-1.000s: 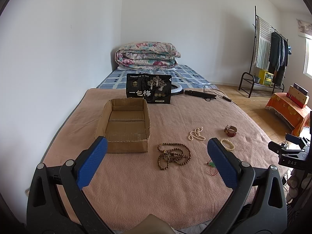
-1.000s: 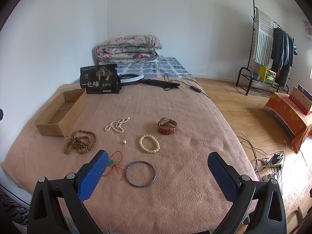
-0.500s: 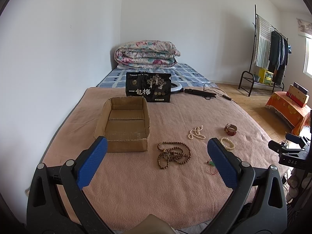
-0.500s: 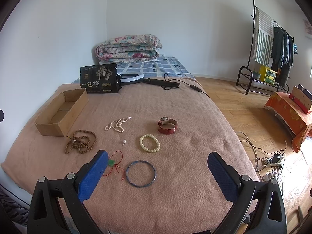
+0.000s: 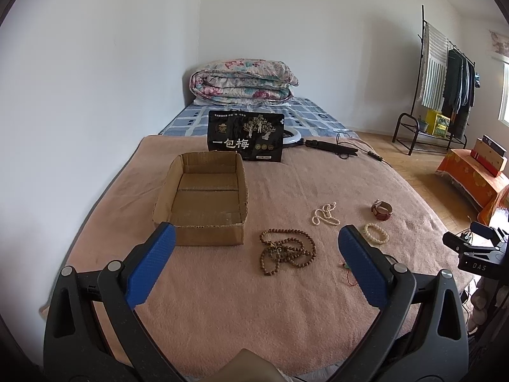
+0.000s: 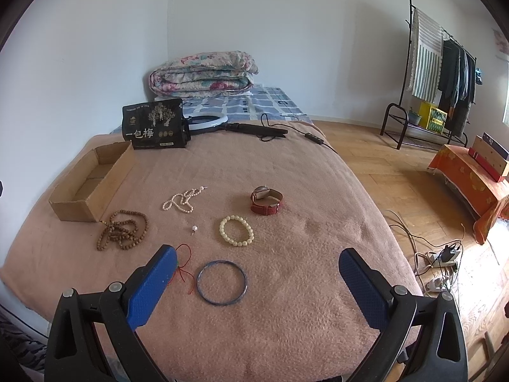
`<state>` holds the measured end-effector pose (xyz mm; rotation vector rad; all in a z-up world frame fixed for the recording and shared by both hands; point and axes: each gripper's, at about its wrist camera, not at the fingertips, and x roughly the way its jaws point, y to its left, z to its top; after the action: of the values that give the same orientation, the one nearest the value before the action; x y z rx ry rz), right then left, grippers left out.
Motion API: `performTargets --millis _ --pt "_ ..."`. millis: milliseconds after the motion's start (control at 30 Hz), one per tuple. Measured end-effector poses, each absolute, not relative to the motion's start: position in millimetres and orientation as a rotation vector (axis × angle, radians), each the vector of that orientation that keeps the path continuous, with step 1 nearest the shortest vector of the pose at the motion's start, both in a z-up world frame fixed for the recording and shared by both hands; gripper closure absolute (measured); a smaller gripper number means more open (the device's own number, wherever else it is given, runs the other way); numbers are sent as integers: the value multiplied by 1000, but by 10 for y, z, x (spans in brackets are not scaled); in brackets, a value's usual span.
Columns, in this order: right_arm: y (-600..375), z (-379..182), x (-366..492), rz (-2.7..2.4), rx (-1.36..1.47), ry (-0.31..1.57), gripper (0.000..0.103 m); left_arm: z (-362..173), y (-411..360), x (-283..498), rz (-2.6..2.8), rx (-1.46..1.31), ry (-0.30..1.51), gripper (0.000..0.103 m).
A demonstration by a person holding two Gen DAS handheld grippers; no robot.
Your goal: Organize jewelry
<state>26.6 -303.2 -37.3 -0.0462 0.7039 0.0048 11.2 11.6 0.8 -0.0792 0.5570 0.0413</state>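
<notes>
Both tools, left tool (image 5: 256,253) and right tool (image 6: 257,273), hover wide open and empty above the bed (image 6: 302,318). Wooden bead necklace (image 5: 288,250), pearl strand (image 6: 184,199), cream bracelet (image 6: 237,230), red watch (image 6: 266,203) and blue bangle (image 6: 221,282) lie beside the cardboard box (image 5: 203,203).

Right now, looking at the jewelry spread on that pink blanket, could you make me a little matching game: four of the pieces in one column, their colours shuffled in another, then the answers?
Things:
1. bangle
2. watch
3. long bead necklace
4. bead bracelet

Colours:
A. cream
B. brown
C. blue
D. red strap

Pairs: 1-C, 2-D, 3-B, 4-A. All four lie loose on the blanket, outside the cardboard box.
</notes>
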Motion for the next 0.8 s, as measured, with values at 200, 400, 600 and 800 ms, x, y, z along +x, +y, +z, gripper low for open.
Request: performTargets --millis 200,400,600,800 --pt "-3108 -406 325 -18 -53 717 0 -70 194 241 47 -75 599 0" --pt "-3141 -408 387 -29 -81 717 0 -179 164 363 16 -17 640 0" --pt "-3095 -406 475 26 -132 681 0 -266 212 531 -23 -56 701 0" --pt "-3013 -329 687 99 -89 656 0 -261 175 566 -84 -18 705 0"
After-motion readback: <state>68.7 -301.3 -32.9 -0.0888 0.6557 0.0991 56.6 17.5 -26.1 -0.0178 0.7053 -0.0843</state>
